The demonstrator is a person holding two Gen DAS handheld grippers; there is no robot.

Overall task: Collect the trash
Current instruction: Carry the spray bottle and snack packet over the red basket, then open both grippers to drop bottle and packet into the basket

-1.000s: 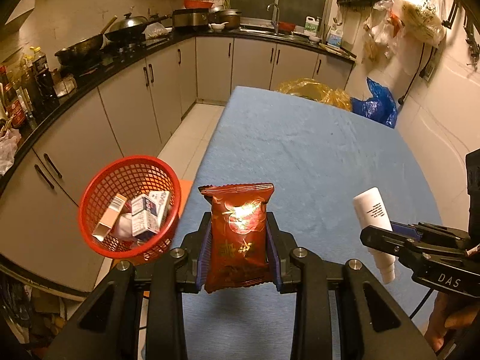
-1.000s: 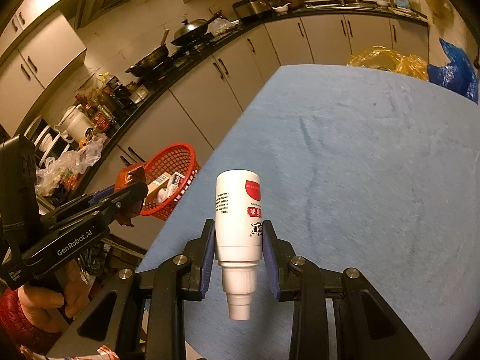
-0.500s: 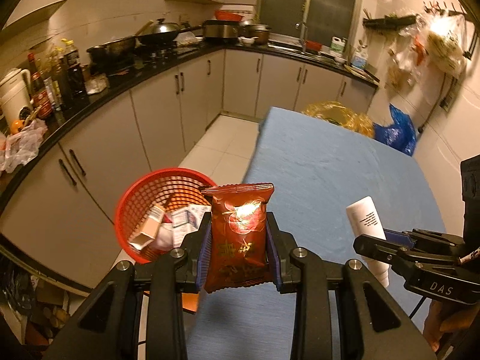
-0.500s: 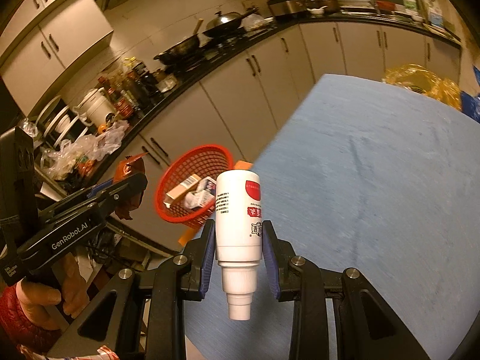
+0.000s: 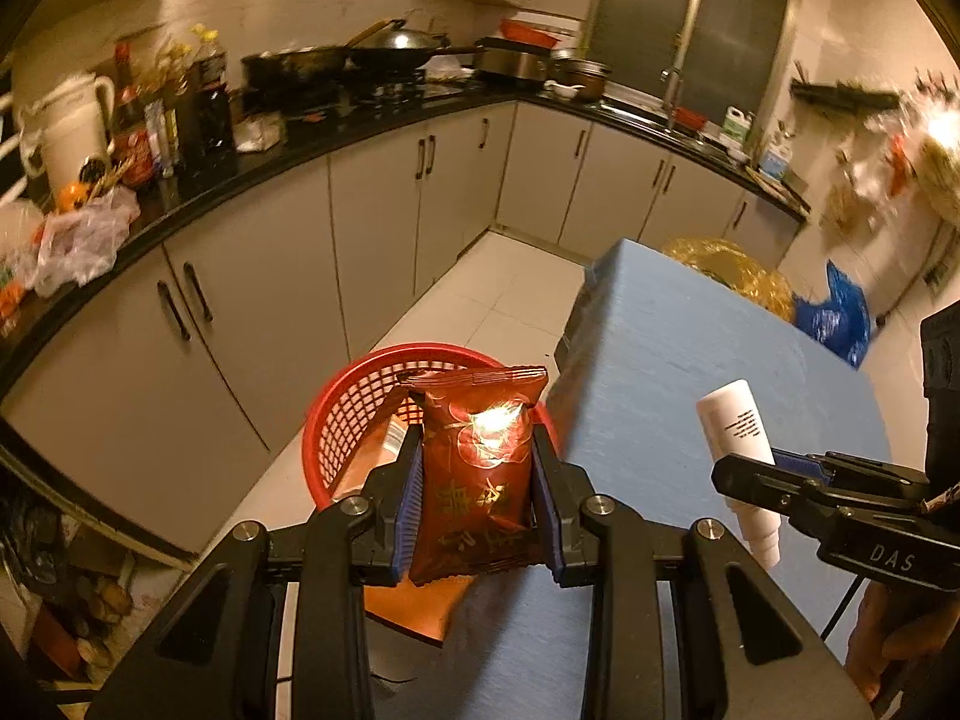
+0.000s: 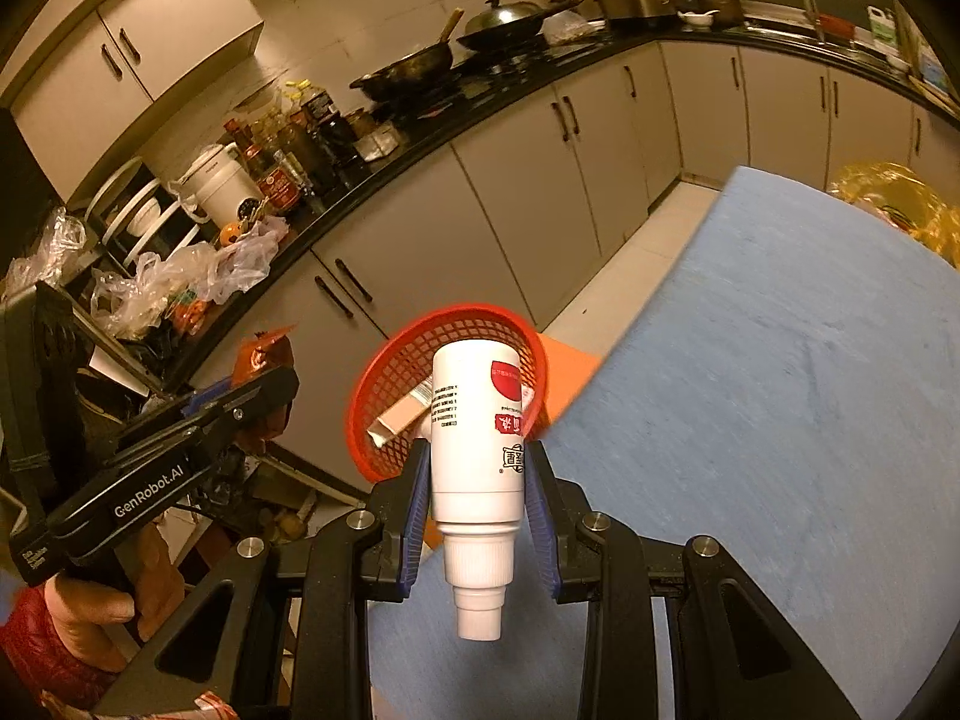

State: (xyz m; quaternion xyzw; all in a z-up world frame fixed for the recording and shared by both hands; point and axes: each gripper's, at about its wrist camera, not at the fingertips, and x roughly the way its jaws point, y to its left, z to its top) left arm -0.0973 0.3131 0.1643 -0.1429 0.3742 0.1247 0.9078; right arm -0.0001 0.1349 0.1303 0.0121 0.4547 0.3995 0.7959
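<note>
My left gripper (image 5: pixel 477 480) is shut on a red snack packet (image 5: pixel 477 474) and holds it upright in front of a red mesh basket (image 5: pixel 354 408) that stands on an orange stool beside the table. My right gripper (image 6: pixel 478 492) is shut on a white bottle (image 6: pixel 478 438), cap toward the camera, also just before the basket (image 6: pixel 396 378). The basket holds a few small cartons (image 6: pixel 402 414). The bottle also shows at the right of the left wrist view (image 5: pixel 738 438). The left gripper shows at the left of the right wrist view (image 6: pixel 252 390).
The blue-covered table (image 5: pixel 690 372) fills the right side. Grey kitchen cabinets (image 5: pixel 372 210) with a black counter full of pots and bottles curve along the left. A yellow bag (image 5: pixel 732 270) and a blue bag (image 5: pixel 840 312) lie beyond the table's far end.
Both grippers have swung left off the table toward the basket, which now sits straight ahead behind the packet and the bottle. Both still hold their items.
</note>
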